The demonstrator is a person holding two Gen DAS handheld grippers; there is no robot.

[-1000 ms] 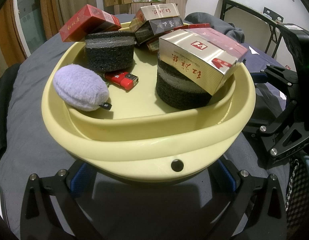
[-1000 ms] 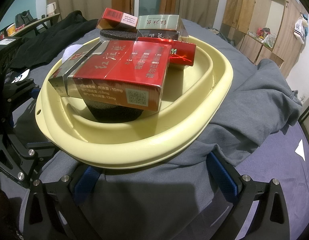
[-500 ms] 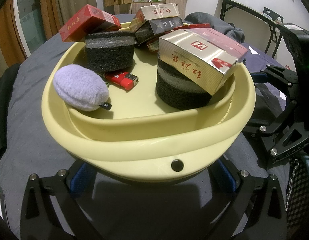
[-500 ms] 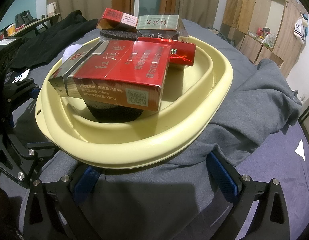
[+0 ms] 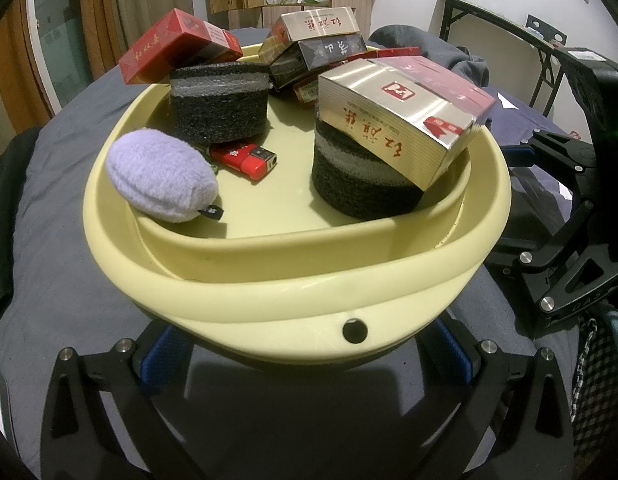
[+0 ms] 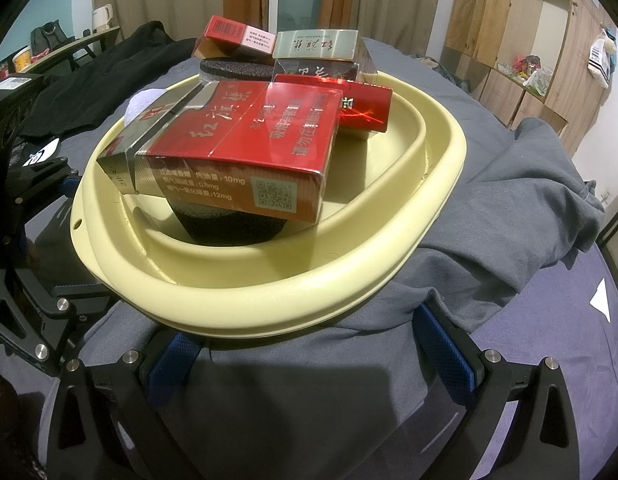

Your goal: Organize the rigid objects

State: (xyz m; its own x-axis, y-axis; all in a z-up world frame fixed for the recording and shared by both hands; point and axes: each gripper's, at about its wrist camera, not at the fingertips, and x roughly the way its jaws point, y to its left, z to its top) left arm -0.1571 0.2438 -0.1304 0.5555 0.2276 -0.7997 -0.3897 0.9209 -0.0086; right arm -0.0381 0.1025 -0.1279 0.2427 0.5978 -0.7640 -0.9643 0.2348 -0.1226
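Observation:
A pale yellow basin (image 5: pixel 269 296) (image 6: pixel 269 300) sits on grey bedding. Inside it, a silver-and-red cigarette box (image 5: pixel 397 116) (image 6: pixel 237 148) lies tilted on a black foam puck (image 5: pixel 357 184). A second foam puck (image 5: pixel 219 108) carries a red box (image 5: pixel 177 50). More boxes are stacked at the back (image 5: pixel 317 44) (image 6: pixel 321 54). A red lighter (image 5: pixel 245 158) and a purple plush (image 5: pixel 161 176) lie on the basin floor. My left gripper (image 5: pixel 305 356) is open just below the near rim. My right gripper (image 6: pixel 309 360) is open below the rim on its side.
A crumpled grey cloth (image 6: pixel 489 216) lies under and right of the basin on a dark blue sheet (image 6: pixel 549 360). A black garment (image 6: pixel 109 64) lies at the far left. Wooden cabinets (image 6: pixel 509 40) and a folding table (image 5: pixel 509 20) stand behind.

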